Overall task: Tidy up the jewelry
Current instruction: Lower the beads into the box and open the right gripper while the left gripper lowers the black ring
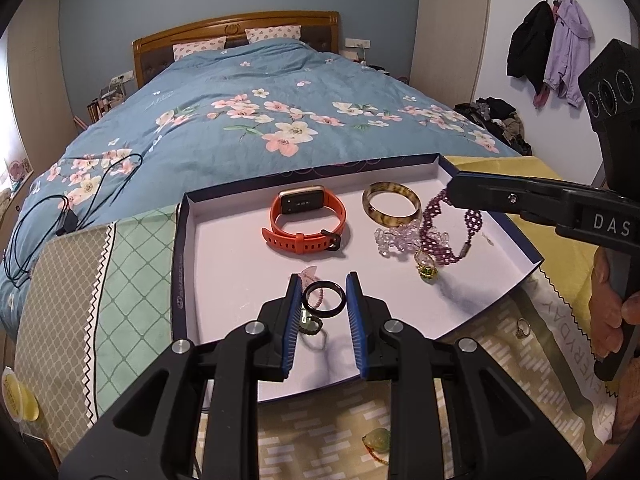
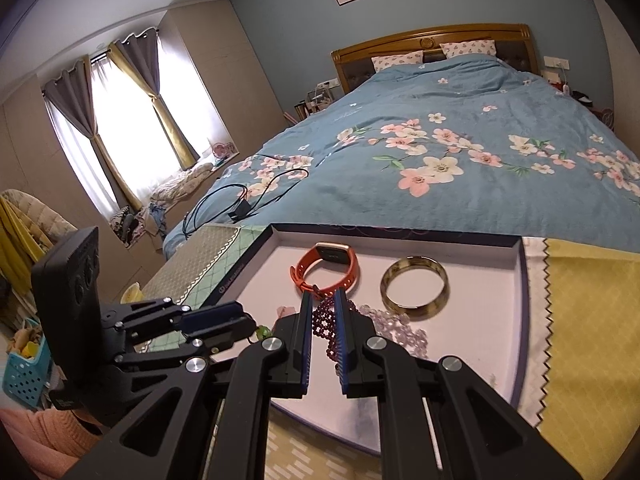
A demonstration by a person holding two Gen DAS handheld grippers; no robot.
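Left gripper [image 1: 323,294] found clamped on a black ring [image 1: 323,299], held above the near edge of the white tray [image 1: 224,280]. Right gripper [image 2: 323,314] found gripping a purple beaded bracelet [image 2: 326,326], hanging over the tray's right half. Orange watch [image 1: 306,222] noted at twelve o'clock from the ring, amber bangle [image 1: 391,204] at one o'clock. Read "DAS" on the right gripper body, "EVERYDAY" on the cloth [image 1: 560,320].

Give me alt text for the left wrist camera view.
The left gripper holds a dark ring over a white-lined tray containing an orange watch, a bangle and a purple beaded bracelet. The right gripper grips that bracelet.
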